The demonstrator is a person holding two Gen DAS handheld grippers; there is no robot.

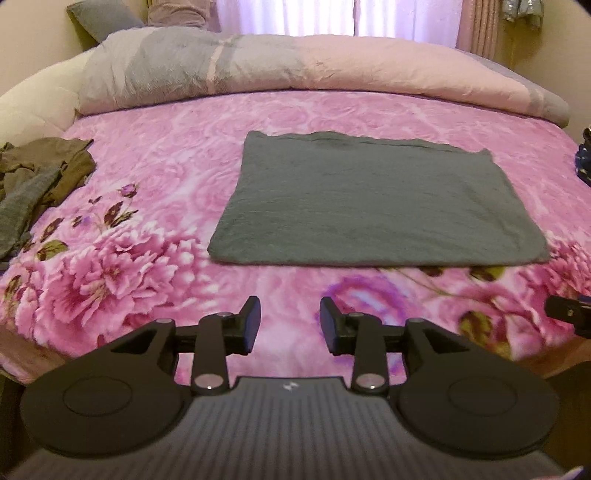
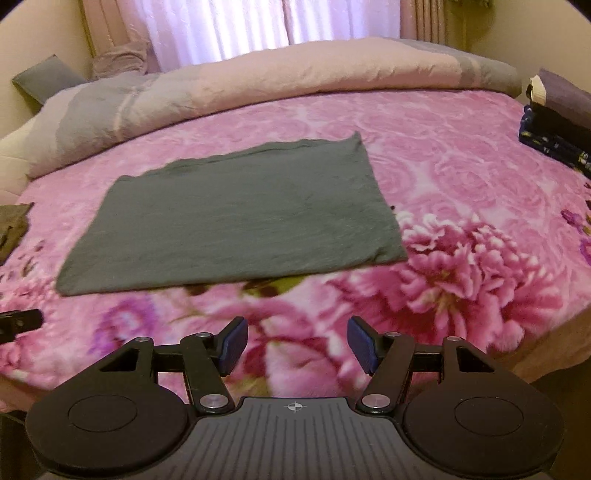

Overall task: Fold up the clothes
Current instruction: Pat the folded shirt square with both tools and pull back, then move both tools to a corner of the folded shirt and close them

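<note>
A grey garment lies folded flat as a rectangle on the pink floral bedspread; the right wrist view shows it left of centre. My left gripper hovers over the bedspread short of the garment's near edge, open, with nothing between its black fingers. My right gripper hangs likewise near the bed's front, open and empty, its blue pads well apart. The tip of the right gripper shows at the right edge of the left wrist view.
A heap of olive and grey clothes lies at the bed's left. A stack of folded dark clothes sits at the right edge. A rolled pink and grey duvet runs along the back, with a grey pillow and curtains behind.
</note>
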